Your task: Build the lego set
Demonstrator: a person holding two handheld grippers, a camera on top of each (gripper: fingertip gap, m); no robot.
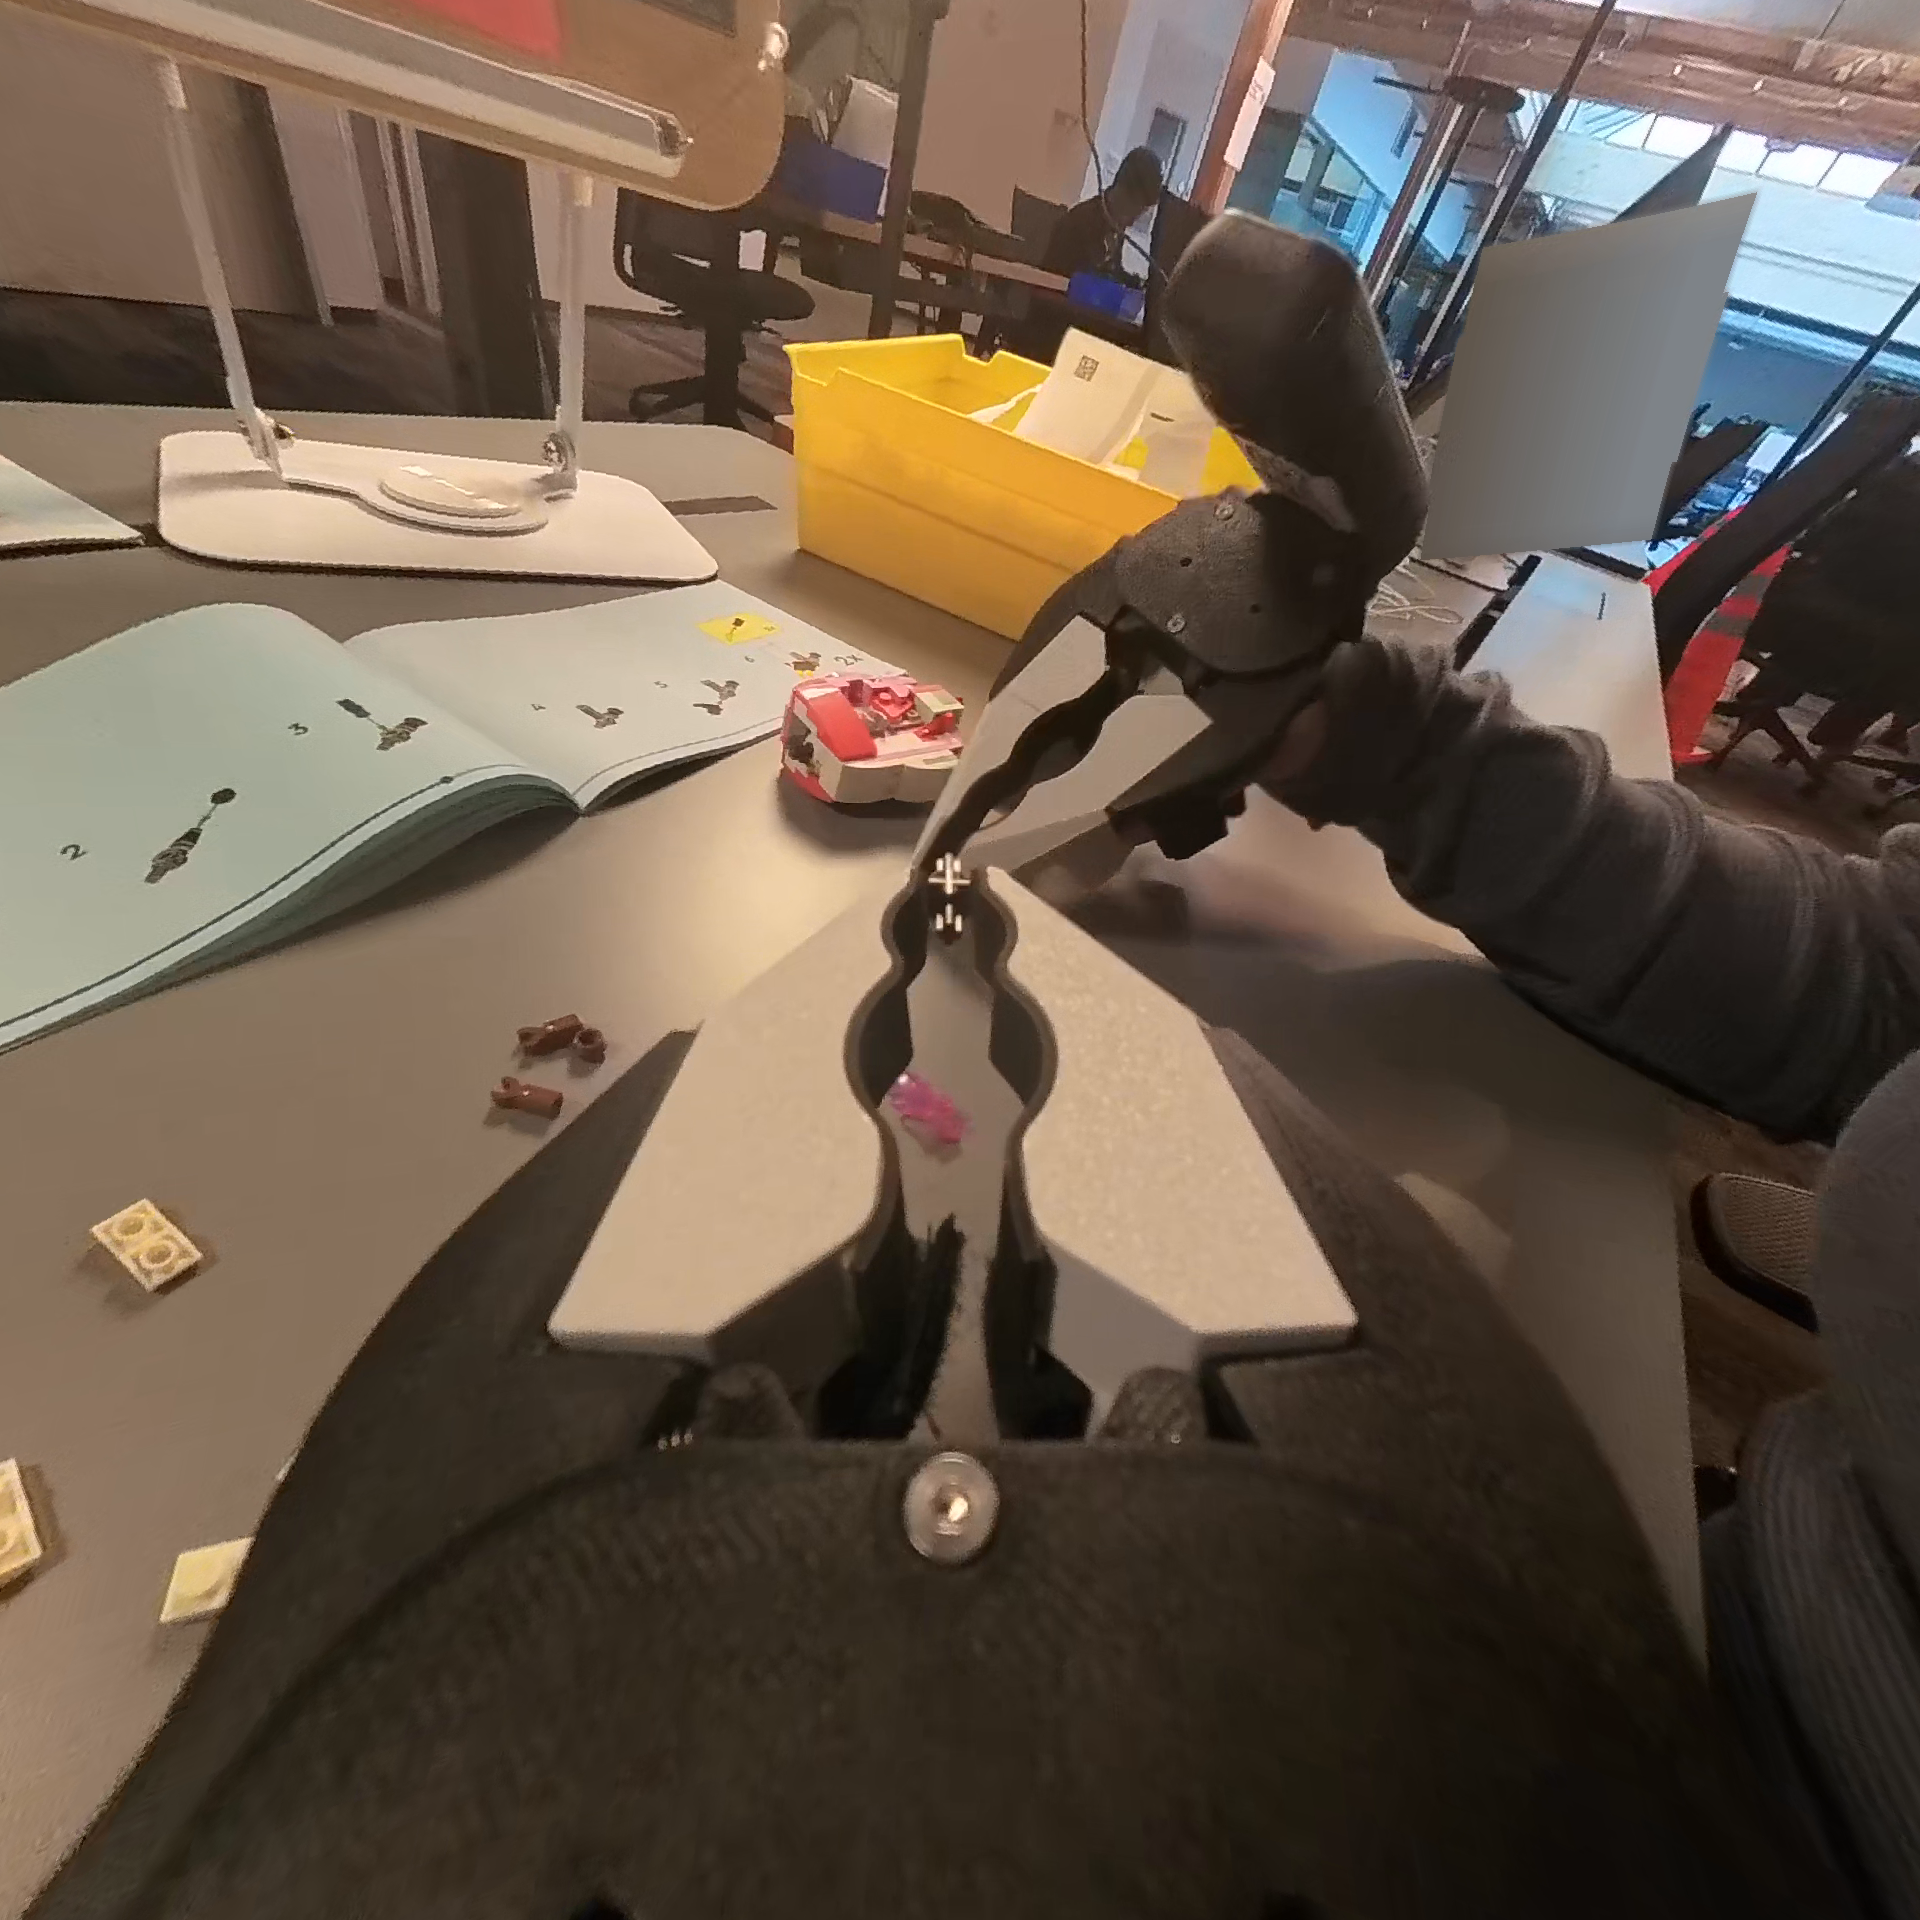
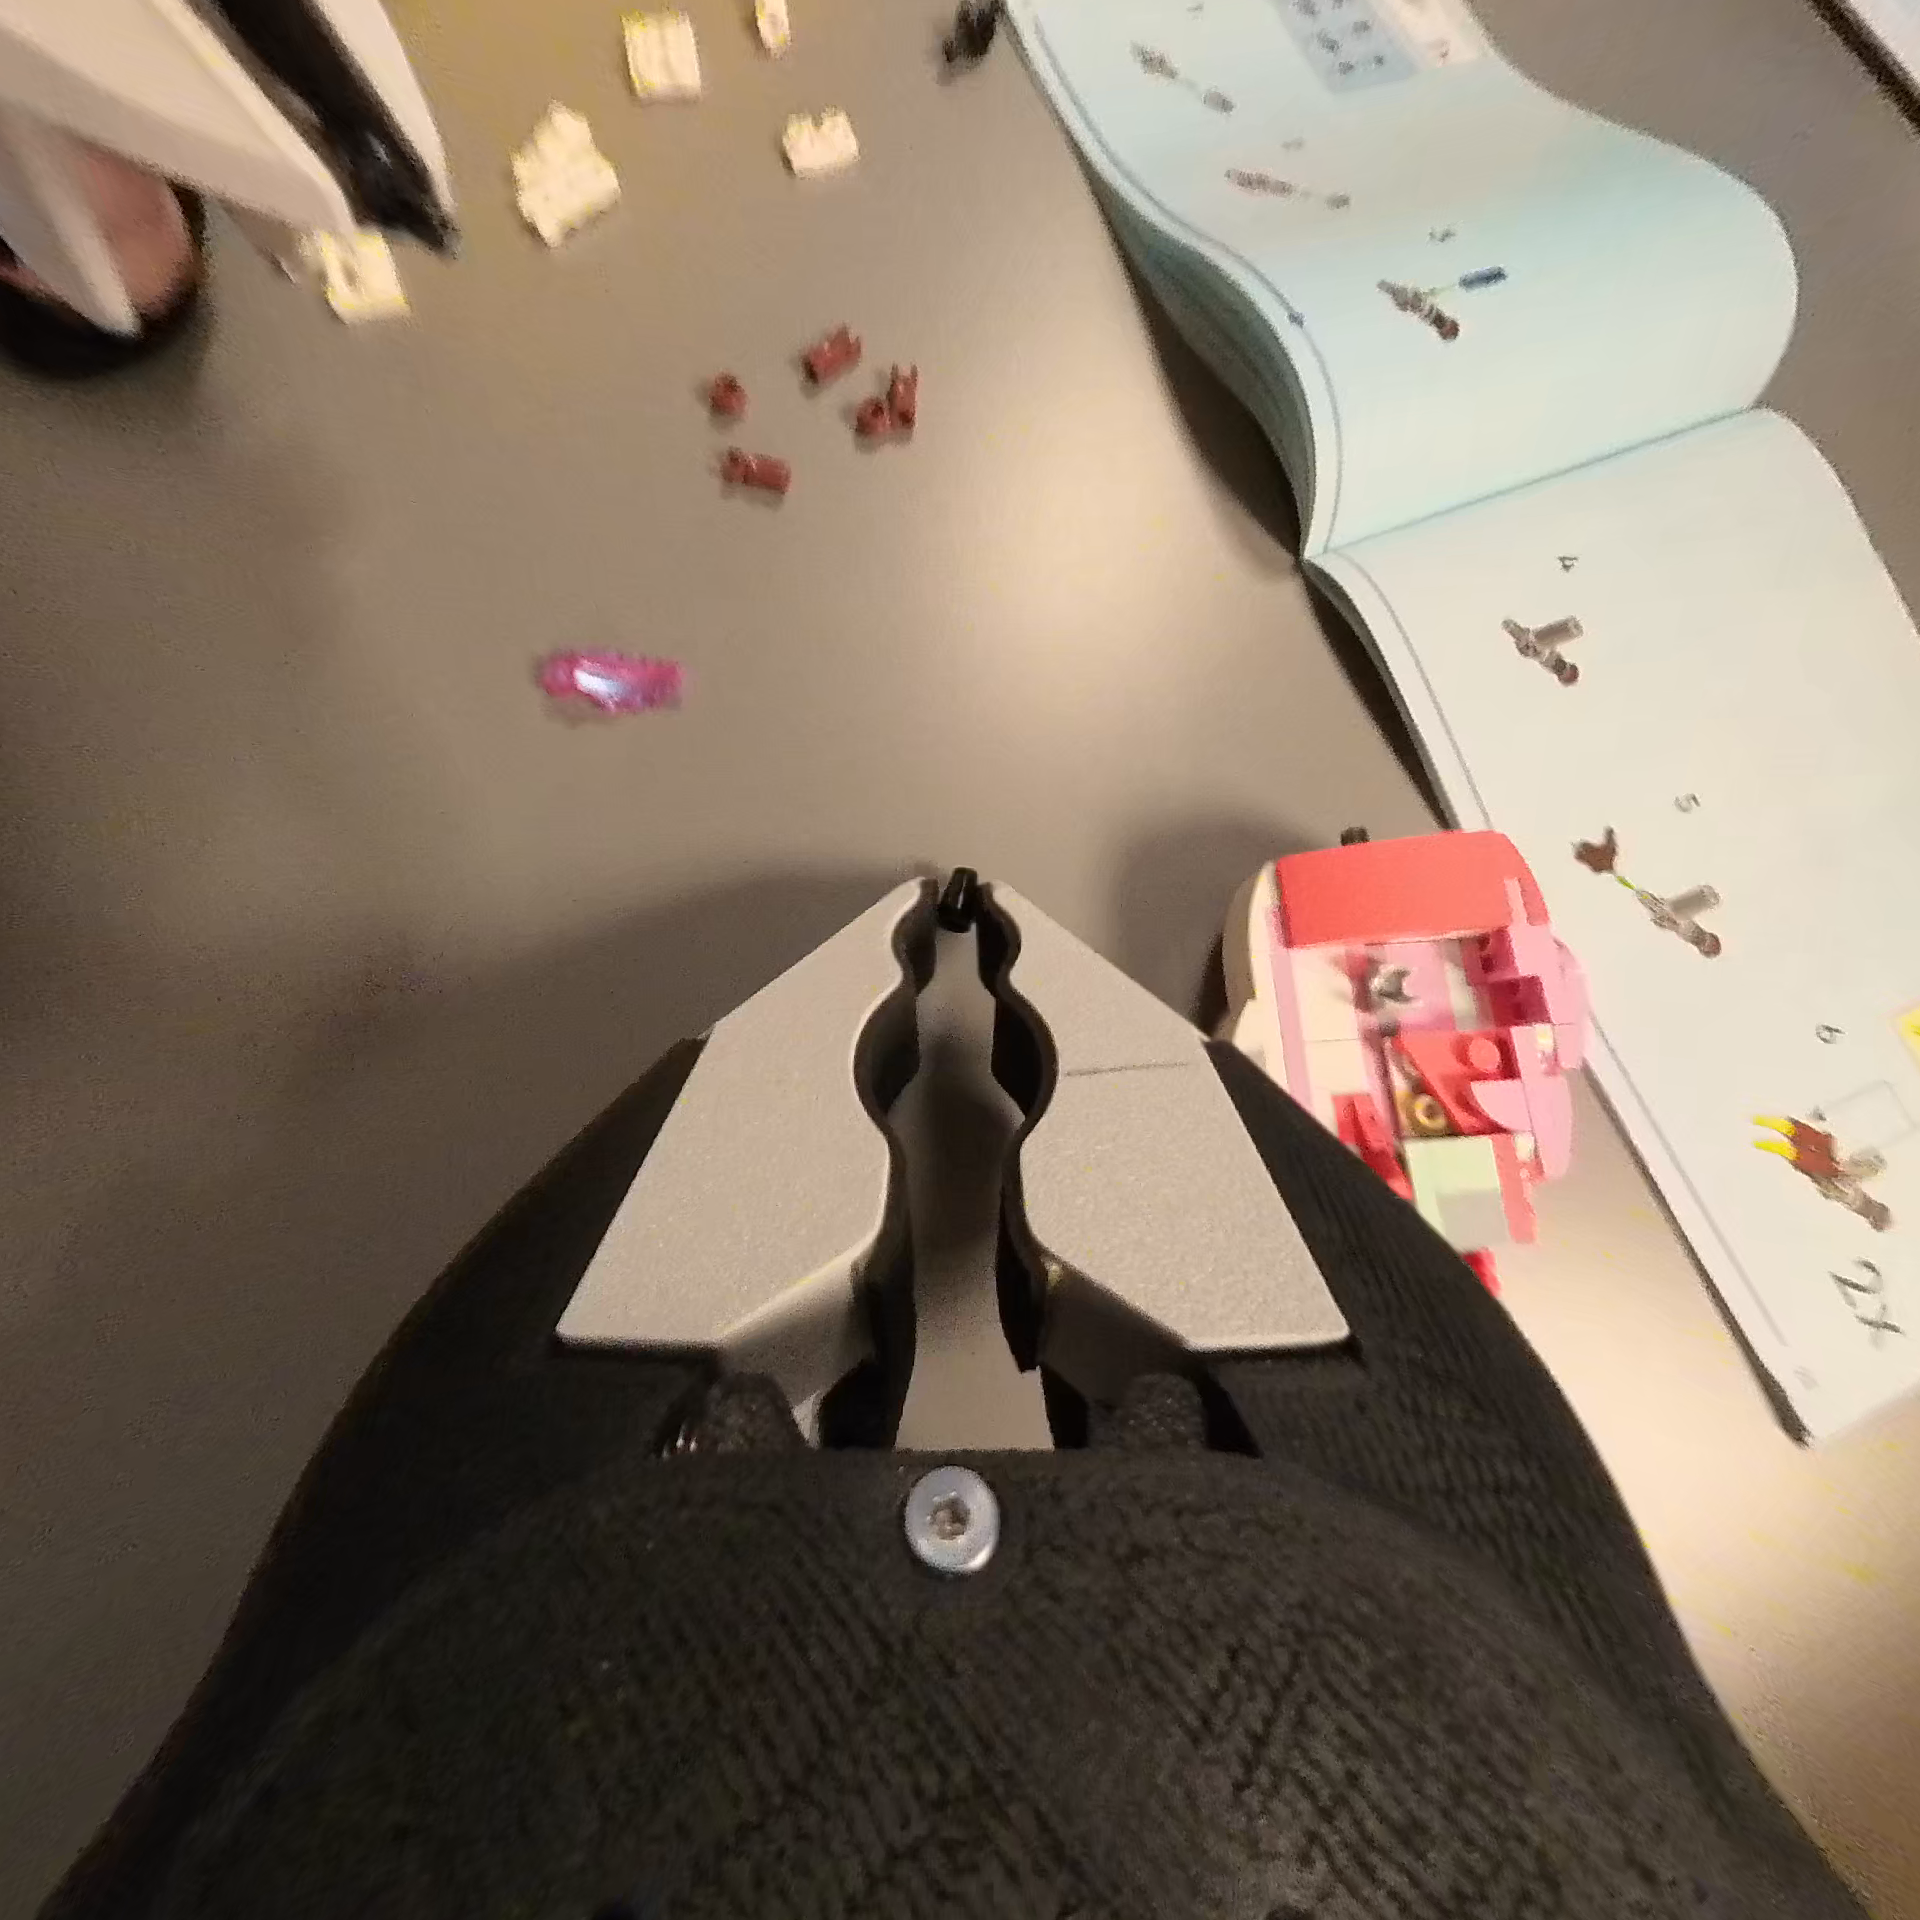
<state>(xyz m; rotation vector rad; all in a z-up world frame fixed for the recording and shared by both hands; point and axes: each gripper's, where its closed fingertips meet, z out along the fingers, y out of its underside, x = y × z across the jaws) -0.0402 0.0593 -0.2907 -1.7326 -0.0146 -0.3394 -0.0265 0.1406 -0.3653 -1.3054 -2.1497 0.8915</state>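
Note:
My left gripper is held above the grey table, jaws nearly closed on a small black piece with bright glints at the fingertips. My right gripper is shut on a small black stub that pokes out between its tips, low over the table. In the left wrist view the right gripper comes in from the upper right, its tip meeting the left's tip. A pink, red and cream brick model stands just right of the right gripper; it also shows in the left wrist view.
An open pale-blue booklet lies left of the model. A clear pink piece, dark red pieces and cream plates are scattered on the table. A yellow bin and a white lamp base stand behind. The grippers' ends are close to 12 centimetres from one another.

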